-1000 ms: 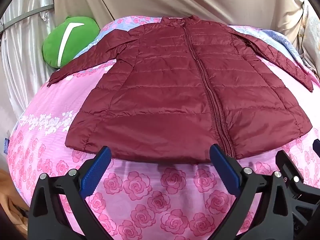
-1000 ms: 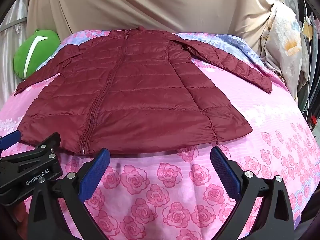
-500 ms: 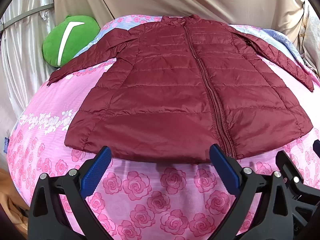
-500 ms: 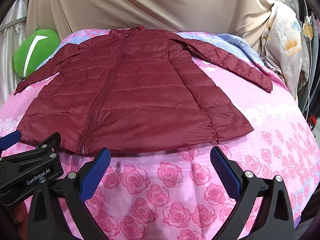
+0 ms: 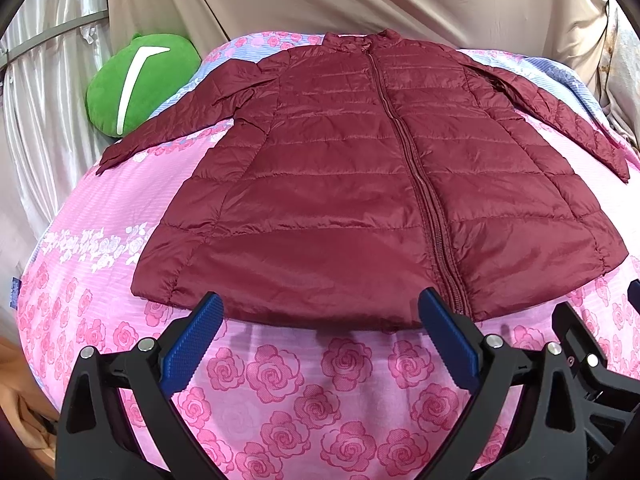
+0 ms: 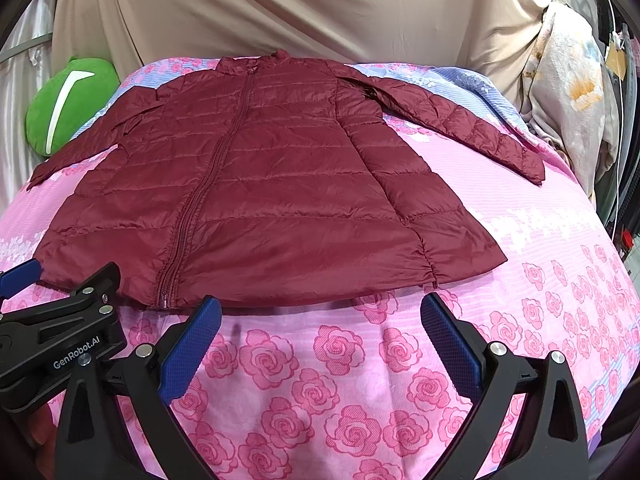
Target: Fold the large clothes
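Observation:
A dark red quilted jacket lies flat and zipped on the bed, collar at the far end, both sleeves spread out to the sides, hem nearest me. My left gripper hovers open just short of the hem, left of the zipper's end. My right gripper is also open, in front of the hem's right half, with nothing between its blue pads. The left gripper's body shows at the lower left of the right wrist view.
The bed wears a pink rose-print sheet. A green plush cushion sits at the far left by pale curtains. A beige cloth hangs behind the bed, and a floral fabric hangs at the right.

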The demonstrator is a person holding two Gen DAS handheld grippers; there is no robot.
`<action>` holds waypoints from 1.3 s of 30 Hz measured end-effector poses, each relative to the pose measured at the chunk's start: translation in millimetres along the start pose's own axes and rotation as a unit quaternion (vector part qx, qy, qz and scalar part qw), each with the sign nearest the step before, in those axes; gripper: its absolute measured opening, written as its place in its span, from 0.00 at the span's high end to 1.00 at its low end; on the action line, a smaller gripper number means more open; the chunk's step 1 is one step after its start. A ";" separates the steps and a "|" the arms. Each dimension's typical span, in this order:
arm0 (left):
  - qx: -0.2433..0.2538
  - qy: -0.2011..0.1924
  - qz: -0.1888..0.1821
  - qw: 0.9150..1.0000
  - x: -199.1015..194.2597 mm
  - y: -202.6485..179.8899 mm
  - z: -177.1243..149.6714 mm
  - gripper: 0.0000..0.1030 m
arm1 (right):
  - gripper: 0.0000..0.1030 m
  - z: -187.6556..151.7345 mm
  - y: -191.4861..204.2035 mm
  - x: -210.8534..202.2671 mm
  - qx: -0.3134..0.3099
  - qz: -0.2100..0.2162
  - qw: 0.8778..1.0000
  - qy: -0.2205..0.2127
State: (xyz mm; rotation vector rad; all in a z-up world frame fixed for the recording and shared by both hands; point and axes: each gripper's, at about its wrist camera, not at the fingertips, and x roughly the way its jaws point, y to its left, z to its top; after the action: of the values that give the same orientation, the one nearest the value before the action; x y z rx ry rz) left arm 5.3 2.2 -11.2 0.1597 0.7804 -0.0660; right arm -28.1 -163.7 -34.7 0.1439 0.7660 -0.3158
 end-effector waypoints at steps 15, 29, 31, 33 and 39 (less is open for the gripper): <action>0.000 0.001 0.001 1.000 1.8 1.6 0.6 0.08 | 0.05 -3.5 -0.5 6.6 0.001 -0.002 1.000 0.003; 0.001 0.005 0.000 1.000 8.8 5.5 -3.8 0.09 | 0.05 -4.6 0.9 7.3 0.002 -0.002 1.000 0.006; 0.000 0.005 0.000 1.000 8.9 5.6 -3.8 0.09 | 0.05 -3.8 1.0 7.2 0.002 -0.002 1.000 0.006; 0.001 0.005 0.001 1.000 8.7 4.0 -3.5 0.09 | 0.05 -3.6 1.0 7.0 0.002 -0.002 1.000 0.006; 0.000 0.004 0.002 1.000 7.5 3.8 -3.7 0.09 | 0.05 -3.4 1.6 6.9 0.002 -0.002 1.000 0.004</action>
State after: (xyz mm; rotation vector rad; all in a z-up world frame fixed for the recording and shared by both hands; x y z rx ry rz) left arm 8.5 6.6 -18.5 0.1615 0.7887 -0.0620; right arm -25.1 -162.9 -42.0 0.1465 0.7748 -0.3208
